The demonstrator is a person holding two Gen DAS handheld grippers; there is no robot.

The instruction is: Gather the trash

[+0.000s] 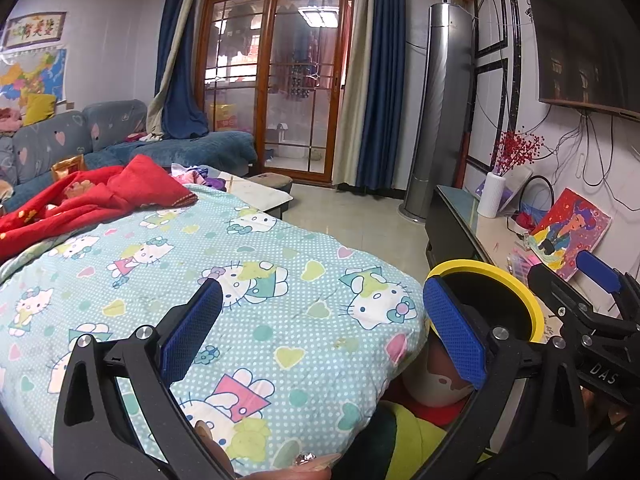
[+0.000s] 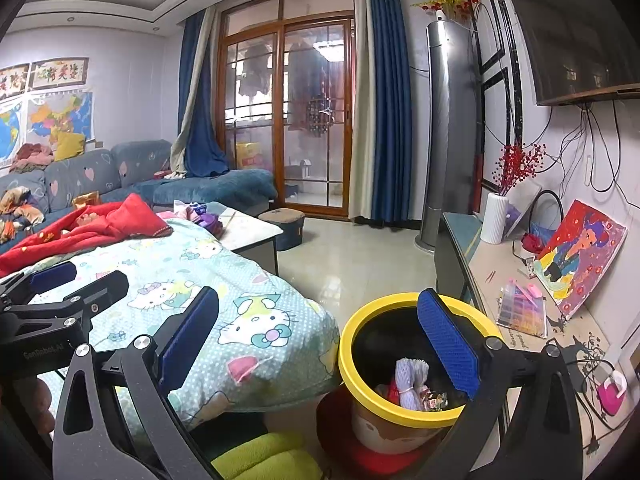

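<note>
A yellow-rimmed trash bin (image 2: 404,408) stands on the floor beside the quilt-covered table. It holds white foam netting (image 2: 410,380) and crumpled wrappers (image 2: 434,398). My right gripper (image 2: 320,336) is open and empty, its right finger over the bin's mouth. My left gripper (image 1: 320,328) is open and empty, above the Hello Kitty quilt (image 1: 240,280) edge. The bin's rim (image 1: 504,276) shows behind its right finger. The right gripper also shows in the left wrist view (image 1: 592,300). The left gripper also shows at the left of the right wrist view (image 2: 60,284).
A red blanket (image 1: 100,196) lies on the quilt's far side. A TV cabinet (image 2: 532,300) on the right carries a white vase (image 2: 494,218), a painting (image 2: 580,256) and small items. A sofa (image 2: 120,176), a low table (image 2: 252,232) and a tower air conditioner (image 2: 448,140) stand beyond.
</note>
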